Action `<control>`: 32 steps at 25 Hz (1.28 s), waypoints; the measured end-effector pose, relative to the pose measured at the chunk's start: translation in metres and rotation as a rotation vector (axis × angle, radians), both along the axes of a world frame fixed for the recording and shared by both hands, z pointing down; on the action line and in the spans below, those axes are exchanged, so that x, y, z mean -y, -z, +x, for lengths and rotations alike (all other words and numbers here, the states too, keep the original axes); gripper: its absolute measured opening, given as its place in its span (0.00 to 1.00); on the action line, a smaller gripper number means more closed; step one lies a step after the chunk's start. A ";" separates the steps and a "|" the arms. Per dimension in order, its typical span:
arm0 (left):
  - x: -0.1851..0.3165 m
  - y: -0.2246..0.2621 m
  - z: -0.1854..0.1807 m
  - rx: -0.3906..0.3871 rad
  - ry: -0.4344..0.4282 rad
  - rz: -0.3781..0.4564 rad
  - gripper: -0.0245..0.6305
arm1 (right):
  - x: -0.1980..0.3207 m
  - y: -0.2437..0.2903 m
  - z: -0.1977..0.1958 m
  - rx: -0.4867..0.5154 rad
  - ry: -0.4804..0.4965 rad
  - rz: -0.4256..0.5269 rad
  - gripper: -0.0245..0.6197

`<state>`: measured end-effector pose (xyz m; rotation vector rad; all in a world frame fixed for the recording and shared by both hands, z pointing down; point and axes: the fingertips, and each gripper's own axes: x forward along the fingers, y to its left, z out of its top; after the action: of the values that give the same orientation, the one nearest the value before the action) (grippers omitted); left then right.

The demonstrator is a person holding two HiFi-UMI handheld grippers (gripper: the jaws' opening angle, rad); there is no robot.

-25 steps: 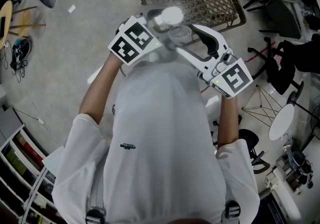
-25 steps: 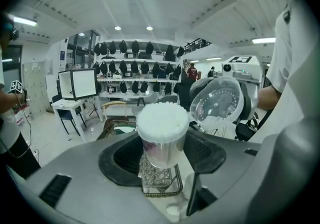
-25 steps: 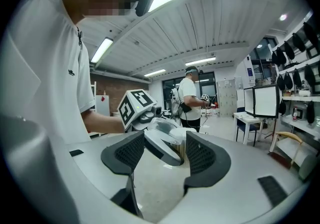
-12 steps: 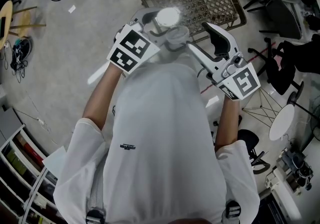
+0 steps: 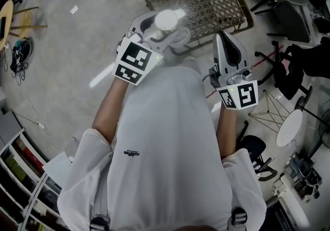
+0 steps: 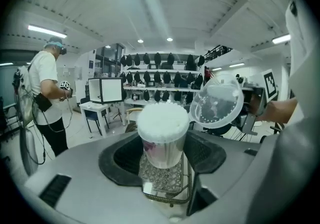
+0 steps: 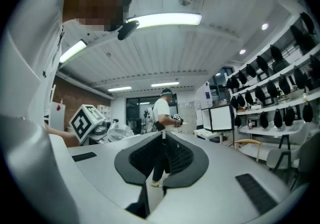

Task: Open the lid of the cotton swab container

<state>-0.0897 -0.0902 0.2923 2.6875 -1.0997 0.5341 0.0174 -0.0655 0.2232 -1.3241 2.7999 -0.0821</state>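
My left claw (image 6: 162, 168) is spread wide but clamped on the cotton swab container (image 6: 162, 135), which stands upright between its pads. The grip is low on the body, so the rim and the bare white swab tips stay free. The lid (image 6: 216, 102) is already flipped back and hangs tilted off the rim on the side toward my right claw (image 7: 162, 135), so I judge the opening done. That claw is apart from the container and has just been closing its jaws with nothing between them, probably because its work on the lid is over.
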 end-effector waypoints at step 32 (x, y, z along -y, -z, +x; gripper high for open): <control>-0.010 -0.005 0.000 -0.024 0.082 0.004 0.41 | 0.024 -0.043 0.018 -0.083 -0.243 -0.112 0.06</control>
<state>-0.0895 -0.0798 0.2976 2.6317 -1.2002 0.4846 0.0355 -0.0893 0.2661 -1.7207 2.7092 -0.1811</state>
